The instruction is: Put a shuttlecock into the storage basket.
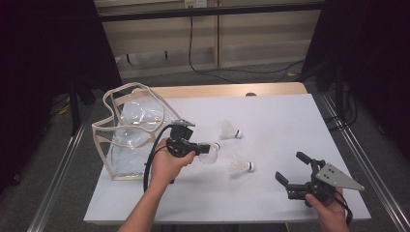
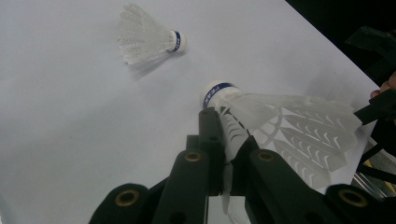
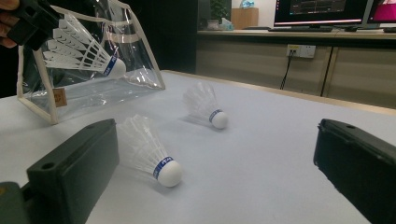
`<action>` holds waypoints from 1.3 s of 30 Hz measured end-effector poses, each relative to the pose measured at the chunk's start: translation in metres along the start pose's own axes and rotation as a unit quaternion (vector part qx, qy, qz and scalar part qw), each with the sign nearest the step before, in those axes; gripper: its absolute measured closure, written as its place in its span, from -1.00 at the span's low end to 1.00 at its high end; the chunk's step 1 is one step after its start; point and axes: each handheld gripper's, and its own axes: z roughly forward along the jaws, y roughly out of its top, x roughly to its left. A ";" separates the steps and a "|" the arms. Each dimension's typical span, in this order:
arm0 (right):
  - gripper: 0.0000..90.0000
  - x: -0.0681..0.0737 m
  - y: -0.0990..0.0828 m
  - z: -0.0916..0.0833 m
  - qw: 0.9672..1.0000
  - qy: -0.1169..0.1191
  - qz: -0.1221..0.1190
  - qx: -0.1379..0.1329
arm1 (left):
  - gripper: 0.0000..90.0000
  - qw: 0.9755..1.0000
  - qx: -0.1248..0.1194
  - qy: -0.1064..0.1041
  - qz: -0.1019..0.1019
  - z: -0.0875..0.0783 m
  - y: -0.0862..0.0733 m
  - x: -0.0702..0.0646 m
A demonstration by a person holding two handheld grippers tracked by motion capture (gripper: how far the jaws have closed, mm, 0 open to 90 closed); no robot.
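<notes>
shuttlecocks [image 3: 149,151] white w/ blue band round cork, clear bag [image 1: 133,130] w/ beige trim, worktop [image 1: 280,125] pale grey-white, jaws black

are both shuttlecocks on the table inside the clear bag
No, the two shuttlecocks lie on the table, outside the bag.

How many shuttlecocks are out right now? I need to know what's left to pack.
3. One shuttlecock is clamped in the left hand-held gripper beside the clear bag; two lie on the table, a far one and a near one.
</notes>
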 end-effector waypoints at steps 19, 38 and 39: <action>-1.00 0.000 0.000 0.000 1.000 -0.001 0.000 0.000 | 0.98 1.000 0.016 -0.012 0.006 -0.013 0.024 -0.005; -1.00 0.000 0.000 0.000 1.000 -0.003 0.003 0.002 | 0.98 1.000 0.018 -0.009 0.004 -0.028 0.038 -0.002; -1.00 0.000 0.000 0.000 1.000 -0.004 0.003 0.003 | 0.98 1.000 0.018 -0.008 0.004 -0.029 0.039 -0.001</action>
